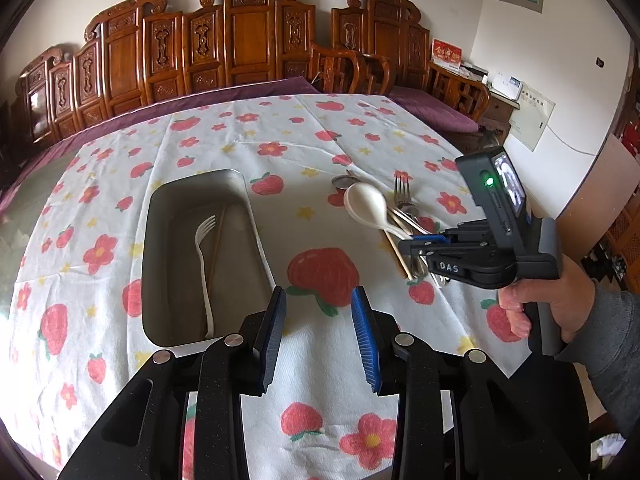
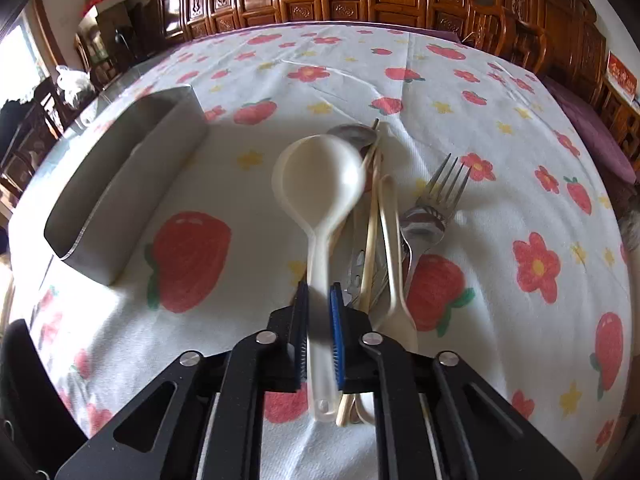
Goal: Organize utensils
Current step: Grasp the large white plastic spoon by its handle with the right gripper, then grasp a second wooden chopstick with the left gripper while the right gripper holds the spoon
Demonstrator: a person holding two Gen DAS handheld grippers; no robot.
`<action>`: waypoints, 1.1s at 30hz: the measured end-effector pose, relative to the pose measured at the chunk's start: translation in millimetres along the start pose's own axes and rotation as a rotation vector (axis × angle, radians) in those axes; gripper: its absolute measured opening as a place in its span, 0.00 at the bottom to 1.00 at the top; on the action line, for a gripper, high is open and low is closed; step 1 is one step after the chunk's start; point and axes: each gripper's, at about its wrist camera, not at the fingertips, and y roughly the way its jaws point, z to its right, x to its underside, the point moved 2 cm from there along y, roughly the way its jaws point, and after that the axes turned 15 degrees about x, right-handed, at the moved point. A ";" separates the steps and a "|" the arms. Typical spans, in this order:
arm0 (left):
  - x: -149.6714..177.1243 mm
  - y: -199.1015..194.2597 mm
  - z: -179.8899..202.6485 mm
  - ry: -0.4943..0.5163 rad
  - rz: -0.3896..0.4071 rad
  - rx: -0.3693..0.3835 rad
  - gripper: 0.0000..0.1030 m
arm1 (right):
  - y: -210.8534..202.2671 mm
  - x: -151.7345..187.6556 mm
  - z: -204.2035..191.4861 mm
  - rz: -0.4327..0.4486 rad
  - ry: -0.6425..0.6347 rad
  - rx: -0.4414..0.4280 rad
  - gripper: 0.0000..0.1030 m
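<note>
- The white plastic ladle spoon [image 2: 320, 184] sits with its handle between the pads of the right gripper [image 2: 319, 320], which are clenched on it near the handle's lower half. The bowl points away toward twelve o'clock, so gripping the handle looks like the way to lift it clear of the heap.
- Just at its three o'clock lies the rest of the pile: wooden chopsticks [image 2: 371, 224], a cream plastic handle [image 2: 390, 240], a metal fork [image 2: 440, 192] and a metal spoon [image 2: 424, 222], overlapping one another on the strawberry-print tablecloth [image 2: 520, 140]. A second metal spoon bowl [image 2: 352, 134] peeks out behind the ladle.
- The steel tray [image 1: 160, 248] stands well apart at the ladle's nine o'clock and holds a white plastic fork [image 1: 204, 264] beside a chopstick [image 1: 219, 236], lying lengthwise. It seems to be the sorting bin, so the ladle probably belongs there.
- The left gripper [image 1: 319, 320] hangs released over bare cloth, nothing between its pads, close to the tray's near right corner.
- A hand [image 1: 532, 304] in a grey sleeve [image 1: 612, 344] wraps the right tool's pistol handle, tilting it steeply down toward the pile.
</note>
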 end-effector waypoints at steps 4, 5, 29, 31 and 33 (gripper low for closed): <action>0.9 5.3 2.6 0.004 -0.010 -0.006 0.31 | -19.3 0.2 8.8 0.041 0.053 -0.054 0.11; 0.8 7.0 3.6 0.005 -0.012 -0.006 0.31 | -25.4 0.2 11.9 0.055 0.068 -0.071 0.11; -24.5 116.3 67.9 0.032 -0.112 0.078 0.31 | -60.0 41.1 123.7 0.099 0.242 0.031 0.12; -24.7 125.9 72.5 0.023 -0.118 0.091 0.31 | -58.2 41.9 126.1 0.095 0.251 0.030 0.12; -26.6 135.4 76.3 0.015 -0.122 0.099 0.31 | -57.5 42.3 125.5 0.095 0.242 0.029 0.12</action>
